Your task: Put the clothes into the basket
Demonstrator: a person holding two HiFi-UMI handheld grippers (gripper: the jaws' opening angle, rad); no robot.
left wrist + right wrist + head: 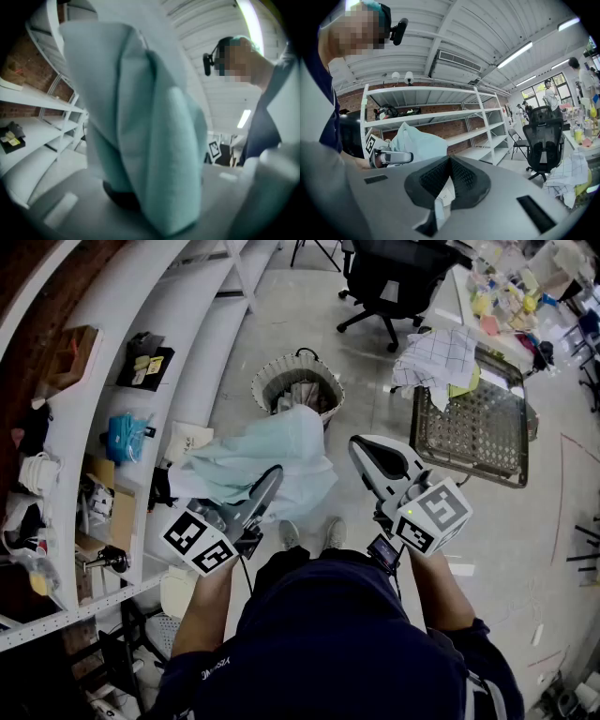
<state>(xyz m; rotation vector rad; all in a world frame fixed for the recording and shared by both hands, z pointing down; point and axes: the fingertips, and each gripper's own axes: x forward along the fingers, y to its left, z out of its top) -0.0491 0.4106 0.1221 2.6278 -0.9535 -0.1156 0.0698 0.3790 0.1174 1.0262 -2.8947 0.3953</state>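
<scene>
**Pale teal garment (pixel 267 463) is carried toward the woven basket (pixel 267 379), clamped in the left gripper (pixel 273 480).**

The garment is held on the near side of the basket, not yet over its rim, with a bunched fold pinched between the left jaws and most of the cloth hanging loose. A release made short of the basket is judged likely to leave the cloth draped over the near rim or dropped on the floor (pixel 375 381). The basket is already part filled, so a slide off the heap is also possible. The right gripper (pixel 364 454) is kept closed on nothing, near the basket's front right. Shelving (pixel 178 315) is set close on the basket's left. A wire crate (pixel 473 432) under a checked cloth (pixel 439 357) is seen to the basket's right, and an office chair (pixel 394 277) beyond it. Open floor is left only in front.
</scene>
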